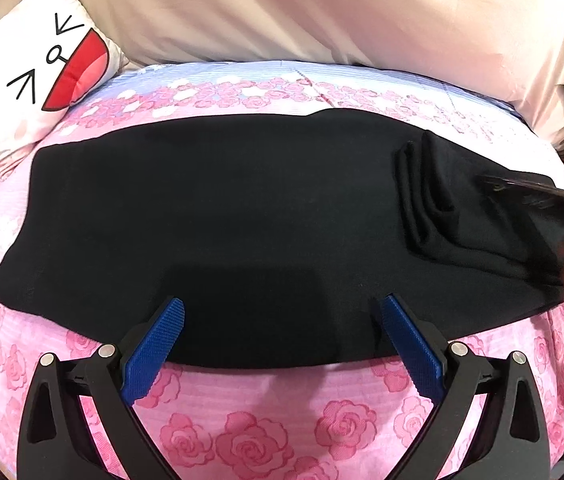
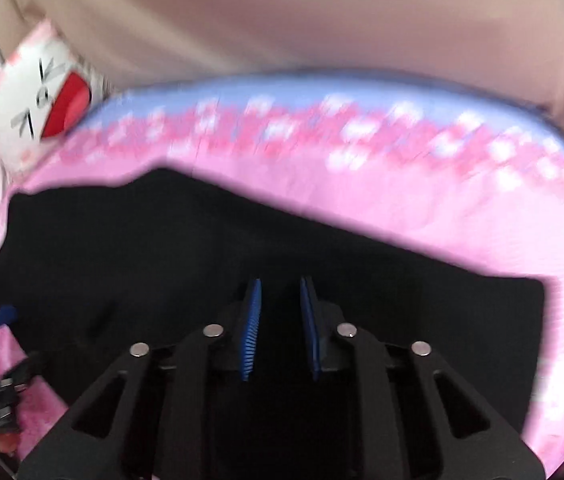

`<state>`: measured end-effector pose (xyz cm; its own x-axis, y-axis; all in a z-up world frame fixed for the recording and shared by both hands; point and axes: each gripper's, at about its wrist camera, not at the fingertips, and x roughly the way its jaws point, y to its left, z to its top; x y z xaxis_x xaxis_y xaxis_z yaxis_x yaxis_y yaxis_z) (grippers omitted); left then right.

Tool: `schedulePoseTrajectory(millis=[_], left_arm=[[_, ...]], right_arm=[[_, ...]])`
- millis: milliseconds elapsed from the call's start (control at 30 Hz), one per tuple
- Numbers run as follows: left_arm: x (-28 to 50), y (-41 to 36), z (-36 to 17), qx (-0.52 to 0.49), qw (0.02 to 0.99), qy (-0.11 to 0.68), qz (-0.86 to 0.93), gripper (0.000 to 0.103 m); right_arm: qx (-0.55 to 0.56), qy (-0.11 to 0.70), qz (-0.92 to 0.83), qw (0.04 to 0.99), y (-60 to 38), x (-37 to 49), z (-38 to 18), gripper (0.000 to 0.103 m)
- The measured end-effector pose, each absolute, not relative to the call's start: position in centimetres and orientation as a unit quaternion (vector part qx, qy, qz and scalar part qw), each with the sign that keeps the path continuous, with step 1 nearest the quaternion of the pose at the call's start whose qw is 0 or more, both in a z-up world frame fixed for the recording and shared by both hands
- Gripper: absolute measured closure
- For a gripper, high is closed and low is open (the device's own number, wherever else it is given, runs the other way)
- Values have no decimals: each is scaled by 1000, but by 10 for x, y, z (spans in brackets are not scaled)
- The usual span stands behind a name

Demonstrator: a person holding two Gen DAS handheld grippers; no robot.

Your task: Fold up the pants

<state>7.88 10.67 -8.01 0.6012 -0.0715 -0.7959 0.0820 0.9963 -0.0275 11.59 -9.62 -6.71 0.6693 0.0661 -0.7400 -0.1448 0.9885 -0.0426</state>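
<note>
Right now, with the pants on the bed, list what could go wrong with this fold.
1. The black pants are bunched into ridges at their right end; folding over that could lock in creases.
2. The left gripper hangs open over the near edge, so nothing pins that side and the cloth may slide on the floral bedsheet.
3. The right gripper shows narrow and blurred; its hold looks uncertain.

Pants [image 1: 209, 220] lie on the bedspread [image 1: 241, 420], pillow [image 1: 37, 76] behind left.
</note>
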Motion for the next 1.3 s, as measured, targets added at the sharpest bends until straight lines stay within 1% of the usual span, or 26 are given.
schedulePoseTrajectory(millis=[33, 67, 167, 233, 267, 333, 467, 500, 567, 600, 633, 700, 733, 767, 800, 833, 867, 933, 1067, 1167, 1200, 1233, 1267, 1300], left_arm=[[77, 109, -80, 7, 894, 446, -37, 5], [77, 111, -80, 7, 894, 447, -33, 5], [74, 122, -81, 2, 894, 449, -17, 5], [74, 127, -84, -5, 892, 452, -11, 5], [75, 128, -86, -11, 890, 455, -10, 5], [76, 128, -87, -11, 889, 458, -8, 5], [71, 129, -85, -11, 891, 454, -12, 5], [70, 131, -86, -14, 890, 455, -12, 5], [69, 135, -87, -19, 890, 456, -8, 5], [68, 137, -88, -21, 889, 457, -7, 5], [68, 138, -89, -22, 889, 458, -7, 5], [68, 137, -90, -21, 889, 458, -6, 5], [68, 137, -90, -18, 889, 458, -5, 5], [68, 136, -90, -17, 889, 458, -4, 5], [68, 136, -89, -17, 889, 457, -5, 5], [67, 136, -89, -18, 889, 457, -6, 5], [67, 137, -88, -19, 890, 456, -7, 5], [67, 138, -88, -23, 890, 456, -7, 5], [68, 136, -89, -22, 889, 457, -4, 5], [68, 134, -89, -19, 889, 457, -5, 5], [68, 135, -89, -20, 889, 457, -5, 5], [68, 135, -89, -21, 889, 457, -6, 5], [67, 137, -89, -23, 889, 457, -7, 5], [65, 139, -88, -25, 890, 456, -7, 5]], right_arm=[[-76, 398, 54, 913, -86, 114, -65, 84], [-71, 394, 72, 914, -79, 112, -59, 84], [-19, 395, 117, 911, -73, 110, -49, 84], [-30, 416, 130, 900, -64, 116, -64, 84], [-48, 411, 125, 902, -58, 118, -73, 84], [-58, 407, 119, 904, -53, 116, -68, 84], [-6, 399, 159, 903, -57, 101, -45, 82], [-2, 398, 178, 900, -56, 91, -44, 79], [-12, 401, 198, 894, -50, 76, -48, 60], [-34, 401, 200, 893, -43, 69, -53, 45], [-54, 398, 201, 894, -37, 65, -57, 38], [-106, 386, 183, 898, -24, 61, -69, 38], [-124, 388, 171, 897, -19, 64, -75, 43], [-131, 394, 172, 893, -17, 66, -81, 52], [-126, 387, 173, 897, -17, 67, -84, 54], [-124, 386, 172, 898, -17, 69, -83, 68], [-118, 388, 169, 898, -18, 74, -79, 78], [-96, 395, 174, 897, -20, 83, -70, 82], [-81, 388, 211, 894, -5, 89, -59, 83], [-96, 400, 239, 880, 16, 89, -70, 82], [-120, 404, 236, 875, 26, 91, -82, 79], [-133, 388, 235, 881, 31, 88, -83, 71], [-140, 386, 238, 880, 34, 85, -82, 67], [-138, 386, 243, 879, 35, 81, -77, 60]])
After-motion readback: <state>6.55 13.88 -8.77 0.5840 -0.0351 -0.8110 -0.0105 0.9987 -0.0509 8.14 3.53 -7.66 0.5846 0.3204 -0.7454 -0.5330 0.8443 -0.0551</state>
